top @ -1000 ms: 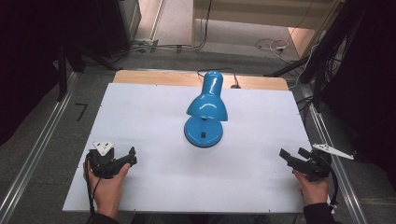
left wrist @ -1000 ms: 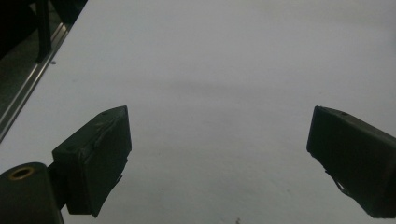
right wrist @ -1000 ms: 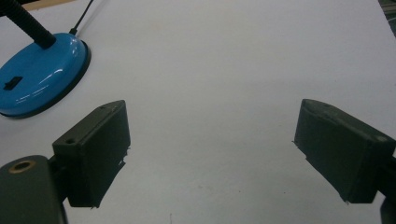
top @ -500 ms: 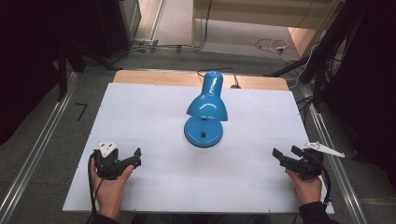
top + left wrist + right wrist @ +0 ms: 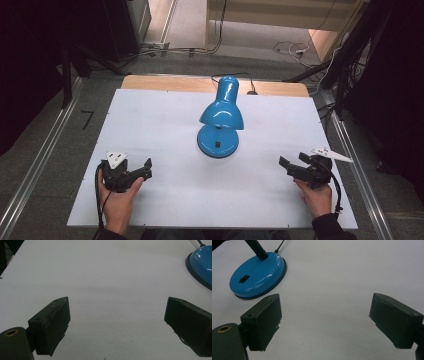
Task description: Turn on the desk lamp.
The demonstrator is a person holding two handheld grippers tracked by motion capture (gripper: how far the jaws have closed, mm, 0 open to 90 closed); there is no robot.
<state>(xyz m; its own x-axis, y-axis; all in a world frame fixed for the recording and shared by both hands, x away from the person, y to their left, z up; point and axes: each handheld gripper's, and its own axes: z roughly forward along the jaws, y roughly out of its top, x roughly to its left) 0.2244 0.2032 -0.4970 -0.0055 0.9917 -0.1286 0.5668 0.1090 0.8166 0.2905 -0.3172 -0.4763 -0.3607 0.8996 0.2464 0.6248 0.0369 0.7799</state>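
White tabletop [image 5: 165, 115] lies bare between both pairs of jaws. Left gripper [image 5: 142, 170] at 8 o'clock and right gripper [image 5: 290, 166] at 4 o'clock stand wide open, holding and touching nothing. Blue lamp [image 5: 220, 120] stands upright at centre, well apart from both.

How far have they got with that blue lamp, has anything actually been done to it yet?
Nothing looks done yet: the blue lamp stands upright mid-table, untouched. In hand: the left tool and right tool sit near the table's front corners, jaws open and empty, both aimed roughly toward the lamp's base. Probably everything remains: reaching in and handling the lamp, perhaps its black switch.
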